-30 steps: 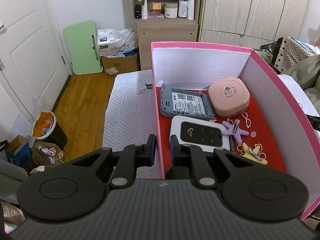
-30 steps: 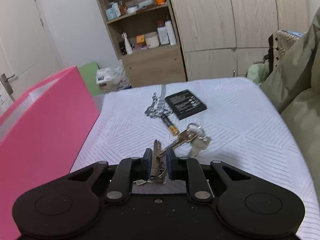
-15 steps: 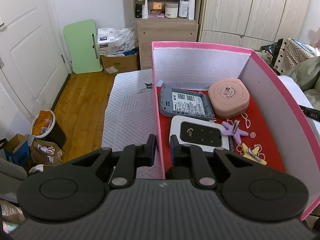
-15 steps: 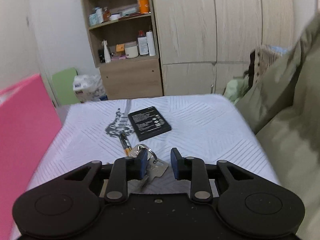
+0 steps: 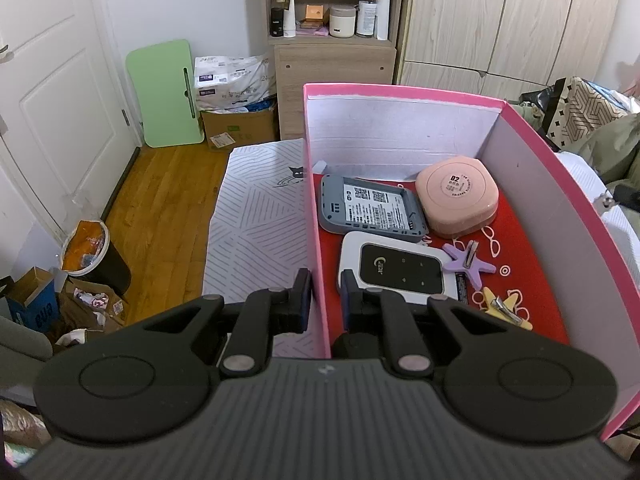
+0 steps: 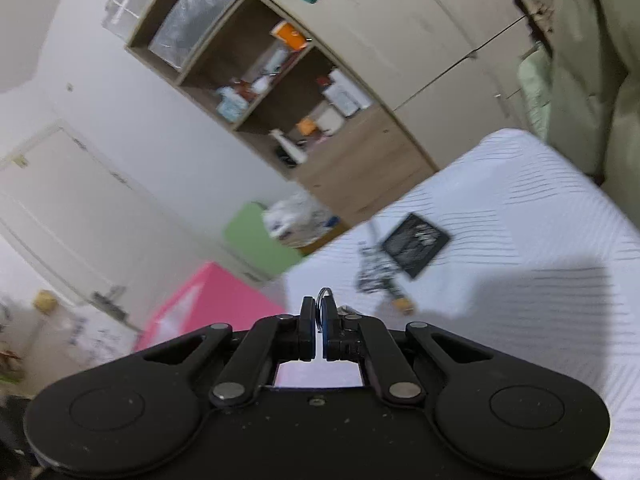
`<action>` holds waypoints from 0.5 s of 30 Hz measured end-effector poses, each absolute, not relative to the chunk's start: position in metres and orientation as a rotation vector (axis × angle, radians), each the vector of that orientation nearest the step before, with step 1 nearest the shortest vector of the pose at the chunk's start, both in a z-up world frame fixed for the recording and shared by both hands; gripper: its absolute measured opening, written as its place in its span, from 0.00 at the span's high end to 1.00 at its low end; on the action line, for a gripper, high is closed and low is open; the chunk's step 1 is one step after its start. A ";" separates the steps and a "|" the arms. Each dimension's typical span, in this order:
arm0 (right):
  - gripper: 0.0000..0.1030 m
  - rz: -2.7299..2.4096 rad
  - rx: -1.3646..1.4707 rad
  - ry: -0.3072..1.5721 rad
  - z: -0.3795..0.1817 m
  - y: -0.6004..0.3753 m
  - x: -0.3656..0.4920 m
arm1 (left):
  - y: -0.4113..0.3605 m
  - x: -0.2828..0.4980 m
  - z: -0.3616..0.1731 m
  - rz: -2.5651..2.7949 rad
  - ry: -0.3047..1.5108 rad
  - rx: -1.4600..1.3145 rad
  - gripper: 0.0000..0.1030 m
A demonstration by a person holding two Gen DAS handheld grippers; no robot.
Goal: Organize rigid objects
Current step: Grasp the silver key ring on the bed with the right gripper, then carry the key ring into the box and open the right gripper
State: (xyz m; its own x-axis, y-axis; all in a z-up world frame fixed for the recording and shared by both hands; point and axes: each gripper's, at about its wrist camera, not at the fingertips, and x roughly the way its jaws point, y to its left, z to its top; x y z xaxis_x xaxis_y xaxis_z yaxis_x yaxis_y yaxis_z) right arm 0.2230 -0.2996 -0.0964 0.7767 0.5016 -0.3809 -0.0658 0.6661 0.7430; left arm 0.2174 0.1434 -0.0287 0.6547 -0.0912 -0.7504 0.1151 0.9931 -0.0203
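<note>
Right wrist view: right gripper clamped on a key ring; left gripper pinches the pink box wall.

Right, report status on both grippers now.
Left gripper clamped on pink box wall. Right gripper shut on key ring. Nothing blocking.

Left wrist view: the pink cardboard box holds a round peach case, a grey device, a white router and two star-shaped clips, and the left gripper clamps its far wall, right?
Not quite. In the left wrist view the left gripper clamps the pink cardboard box by its near left side wall, not the far one. The contents are as you said.
</note>
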 end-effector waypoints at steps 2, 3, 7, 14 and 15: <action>0.95 0.373 0.785 0.598 -0.088 -0.292 0.222 | 0.143 0.217 -0.029 -0.118 0.848 0.030 0.88; 0.95 0.392 0.778 0.590 -0.083 -0.286 0.221 | 0.144 0.218 -0.029 -0.119 0.848 0.029 0.88; 0.95 0.464 0.709 0.548 -0.055 -0.264 0.216 | 0.143 0.218 -0.029 -0.122 0.848 0.041 0.88; 0.95 0.631 0.559 0.475 -0.004 -0.223 0.204 | 0.138 0.218 -0.029 -0.117 0.850 0.065 0.88; 0.95 0.655 0.538 0.470 0.001 -0.217 0.201 | 0.138 0.218 -0.029 -0.117 0.850 0.065 0.88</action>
State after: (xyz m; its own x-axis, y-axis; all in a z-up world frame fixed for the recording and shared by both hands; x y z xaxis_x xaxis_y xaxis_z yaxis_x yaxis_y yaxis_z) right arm 0.2011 -0.2172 0.0015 0.6997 0.6741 -0.2365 -0.4405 0.6677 0.6001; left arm 0.2180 0.1377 -0.0286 0.6539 -0.0771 -0.7526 0.1292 0.9916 0.0107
